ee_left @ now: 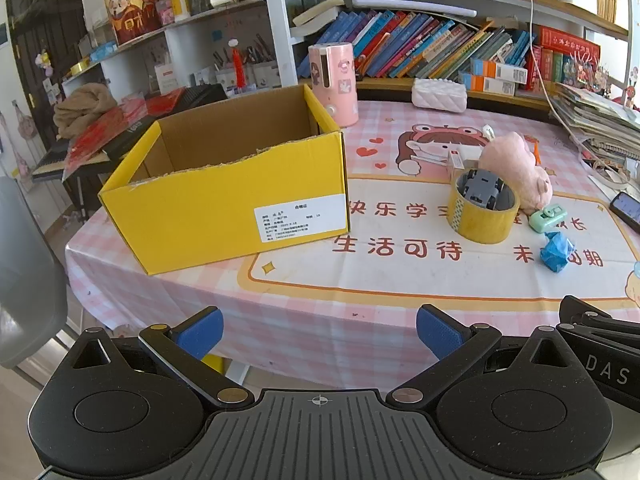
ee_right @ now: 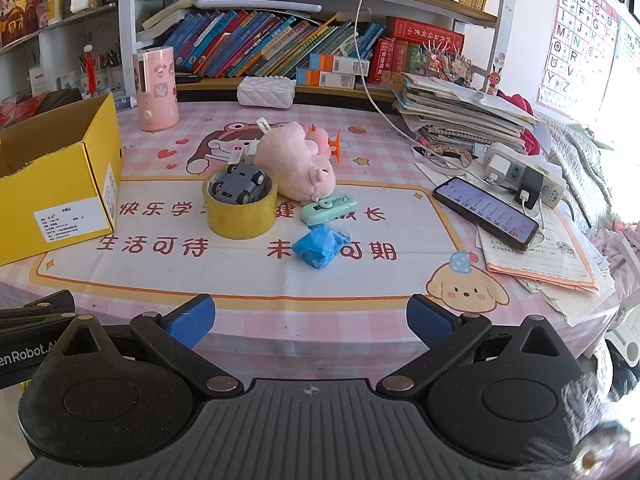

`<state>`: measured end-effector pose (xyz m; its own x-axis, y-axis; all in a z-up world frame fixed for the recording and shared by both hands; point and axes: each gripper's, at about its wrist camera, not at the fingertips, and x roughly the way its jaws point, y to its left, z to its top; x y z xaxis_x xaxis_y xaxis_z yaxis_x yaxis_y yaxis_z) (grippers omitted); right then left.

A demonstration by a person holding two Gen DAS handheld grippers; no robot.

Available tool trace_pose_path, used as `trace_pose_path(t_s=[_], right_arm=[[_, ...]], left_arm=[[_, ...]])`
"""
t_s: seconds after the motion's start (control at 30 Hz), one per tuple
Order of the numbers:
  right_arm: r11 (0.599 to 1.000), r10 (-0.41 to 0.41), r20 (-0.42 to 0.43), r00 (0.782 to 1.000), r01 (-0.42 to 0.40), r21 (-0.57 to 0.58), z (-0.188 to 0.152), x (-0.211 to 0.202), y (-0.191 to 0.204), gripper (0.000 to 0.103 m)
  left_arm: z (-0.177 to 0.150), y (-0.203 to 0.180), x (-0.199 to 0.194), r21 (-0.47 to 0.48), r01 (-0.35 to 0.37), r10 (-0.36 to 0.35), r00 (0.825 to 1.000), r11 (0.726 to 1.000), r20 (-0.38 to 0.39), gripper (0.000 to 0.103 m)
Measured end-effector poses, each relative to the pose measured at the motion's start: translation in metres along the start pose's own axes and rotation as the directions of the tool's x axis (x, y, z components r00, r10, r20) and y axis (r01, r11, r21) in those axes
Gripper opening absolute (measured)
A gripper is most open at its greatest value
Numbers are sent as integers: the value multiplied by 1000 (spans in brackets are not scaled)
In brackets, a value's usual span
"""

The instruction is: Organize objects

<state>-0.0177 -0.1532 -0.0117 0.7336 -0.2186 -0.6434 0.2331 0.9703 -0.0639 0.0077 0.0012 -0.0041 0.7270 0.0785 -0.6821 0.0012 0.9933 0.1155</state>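
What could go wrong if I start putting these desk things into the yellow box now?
The grey toy car sits inside the yellow tape roll; lifting the roll alone would likely leave the car behind or tip it out. The pink plush pig leans against the roll, so pulling either may drag the other. The yellow box has a torn, uneven front edge that items could catch on.

Before you, the cardboard box (ee_left: 224,184) stands at the table's (ee_right: 360,280) left. To its right lies the tape roll (ee_right: 240,210) with a toy car (ee_right: 239,186) inside. Behind the roll rests the plush pig (ee_right: 296,160); right of it, the small stapler-like gadget (ee_right: 329,207), with a crumpled bag (ee_right: 320,246) in front. Farther right lies your phone (ee_right: 486,212).
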Motion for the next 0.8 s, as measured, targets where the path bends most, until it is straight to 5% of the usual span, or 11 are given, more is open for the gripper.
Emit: trace_pose_path(t_s=[0.8], right_arm=[[1000, 1, -4, 1000, -1, -1, 1, 3, 1, 103]], left_arm=[[1, -1, 4, -1, 8, -8, 1000, 1000, -11, 103]])
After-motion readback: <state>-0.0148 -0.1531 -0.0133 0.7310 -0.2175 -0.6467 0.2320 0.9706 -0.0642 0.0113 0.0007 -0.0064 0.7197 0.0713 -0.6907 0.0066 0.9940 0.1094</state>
